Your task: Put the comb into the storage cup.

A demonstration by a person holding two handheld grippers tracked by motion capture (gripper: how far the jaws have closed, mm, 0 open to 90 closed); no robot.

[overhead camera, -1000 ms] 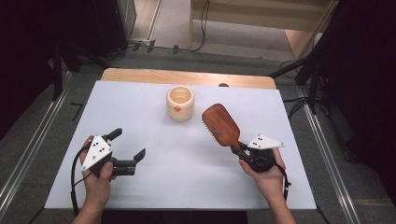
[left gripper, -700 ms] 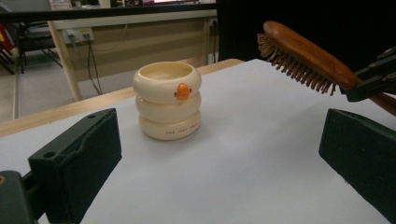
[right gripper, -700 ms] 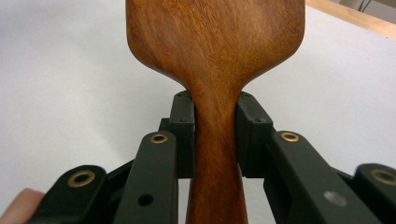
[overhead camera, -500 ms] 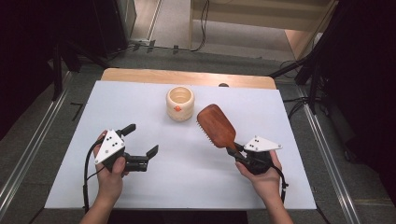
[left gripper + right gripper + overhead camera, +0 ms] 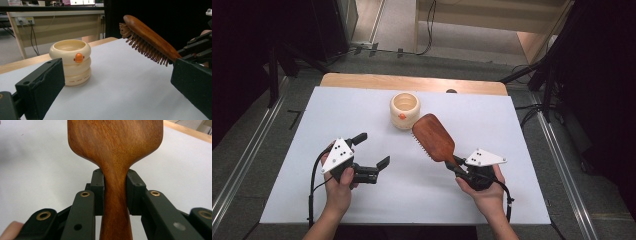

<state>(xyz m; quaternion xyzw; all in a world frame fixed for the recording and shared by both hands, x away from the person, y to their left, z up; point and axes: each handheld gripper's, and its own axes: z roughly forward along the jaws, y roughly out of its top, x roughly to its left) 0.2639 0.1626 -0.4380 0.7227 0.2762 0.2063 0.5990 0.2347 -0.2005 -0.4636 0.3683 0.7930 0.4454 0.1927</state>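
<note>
A brown wooden paddle hairbrush (image 5: 433,137) hangs above the white table, bristles down, its handle clamped in my right gripper (image 5: 455,165) at the right. In the right gripper view the two black pads (image 5: 98,187) press on the hairbrush (image 5: 115,150) at its narrow neck. A cream ringed cup with an orange dot (image 5: 404,109) stands upright at the table's far middle. My left gripper (image 5: 372,150) is at the front left, open and holding nothing. In the left gripper view the cup (image 5: 70,61) stands between its wide jaws, farther off, and the hairbrush (image 5: 147,40) shows at the right.
A white sheet covers the table (image 5: 362,105), with a bare wooden strip (image 5: 412,82) along the far edge. Dark floor and metal rails (image 5: 242,160) run along both sides. A desk and cables (image 5: 50,22) stand beyond the table.
My left gripper has shifted right, toward the table's middle. My right gripper with the hairbrush has drifted slightly left and nearer the front edge. The cup has stayed put.
</note>
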